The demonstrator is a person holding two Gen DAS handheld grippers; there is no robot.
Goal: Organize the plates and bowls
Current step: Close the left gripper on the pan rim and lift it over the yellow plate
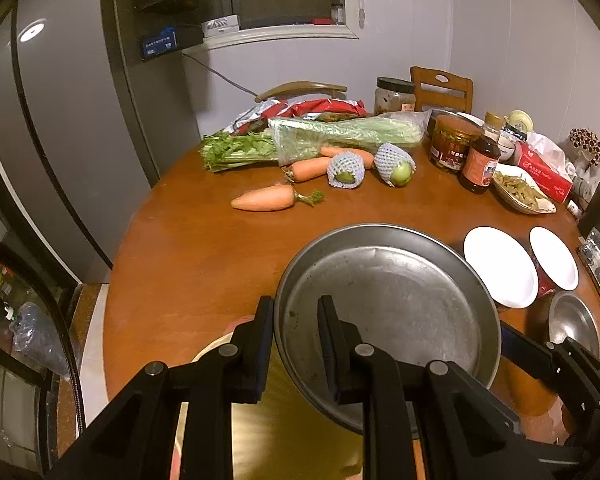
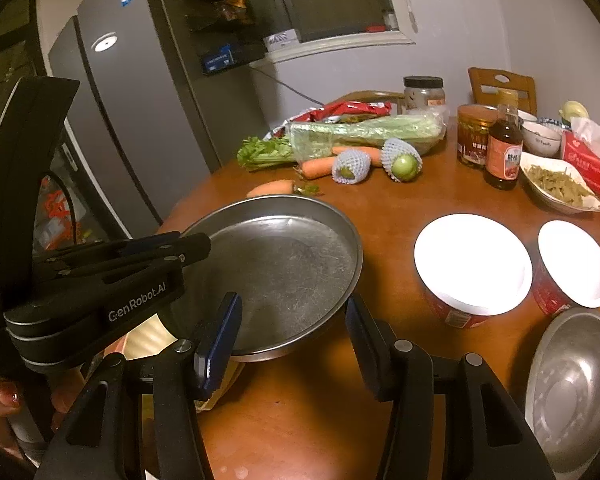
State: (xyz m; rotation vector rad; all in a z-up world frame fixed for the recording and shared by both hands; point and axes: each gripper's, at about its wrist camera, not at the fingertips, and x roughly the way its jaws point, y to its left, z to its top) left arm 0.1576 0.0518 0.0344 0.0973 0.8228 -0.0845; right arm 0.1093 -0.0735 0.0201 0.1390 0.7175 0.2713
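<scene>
1. At the bottom centre of the left wrist view, the left gripper (image 1: 296, 312) is clenched on the near rim of the metal pan (image 1: 388, 304), one finger outside the wall and the other inside on the pan floor.
2. From the right wrist view the same pan (image 2: 284, 268) sits left of centre, and the left gripper (image 2: 200, 246) reaches in from the left edge of the frame, pinching the pan's left rim.
3. Under the pan, at lower left of both views, part of a gold plate (image 1: 268, 432) shows; whether the pan touches it cannot be told.
4. The right gripper (image 2: 292, 332) at bottom centre stands released, fingers wide apart on either side of the pan's near edge, gripping nothing.
5. To the right of centre, two white-lidded red cups (image 2: 472, 264) and (image 2: 574, 262) stand side by side on the round wooden table (image 2: 380, 208).
6. A steel bowl (image 2: 576, 392) lies at the lower right corner, near the cups.
7. Across the upper middle of the frame lie carrots (image 1: 264, 199), celery (image 1: 340, 136), two net-wrapped green fruits (image 1: 346, 168), jars, a sauce bottle (image 2: 504, 152) and a white dish of green vegetables (image 2: 560, 188).
</scene>
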